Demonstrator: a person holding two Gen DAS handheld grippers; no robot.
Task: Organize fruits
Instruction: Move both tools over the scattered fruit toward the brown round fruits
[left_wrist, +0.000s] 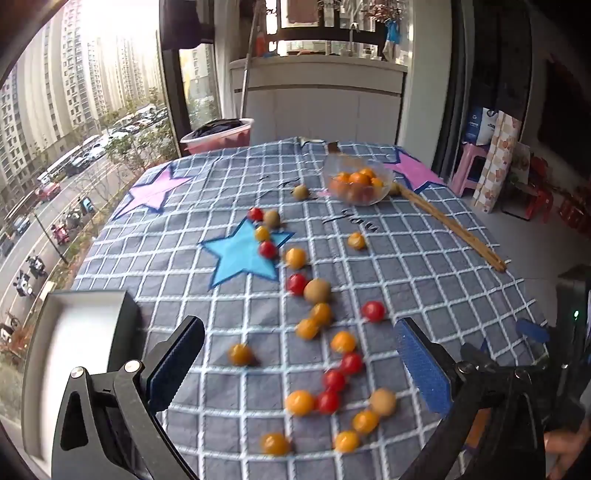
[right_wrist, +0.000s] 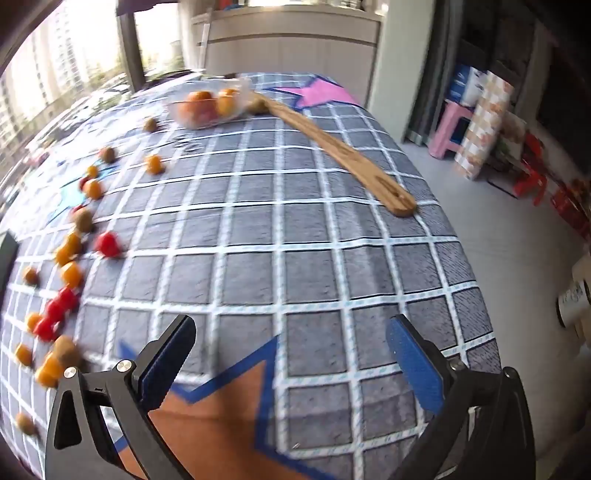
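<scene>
Several small red, orange and brown fruits (left_wrist: 318, 314) lie scattered down the middle of a checked blue tablecloth (left_wrist: 424, 266). A clear bowl (left_wrist: 359, 183) at the far side holds more orange and red fruits. My left gripper (left_wrist: 297, 334) hangs open above the near fruits, nothing between its blue pads. In the right wrist view the same fruits (right_wrist: 66, 273) spread along the left edge and the bowl (right_wrist: 207, 105) sits far back. My right gripper (right_wrist: 291, 338) is open over bare cloth near an orange star (right_wrist: 207, 413).
A long wooden spatula (right_wrist: 343, 151) lies diagonally from the bowl toward the table's right edge. A white box (left_wrist: 77, 354) stands at the near left. A pink basin (left_wrist: 221, 134) sits behind the table. Pink stool and boxes (left_wrist: 487, 166) stand on the floor to the right.
</scene>
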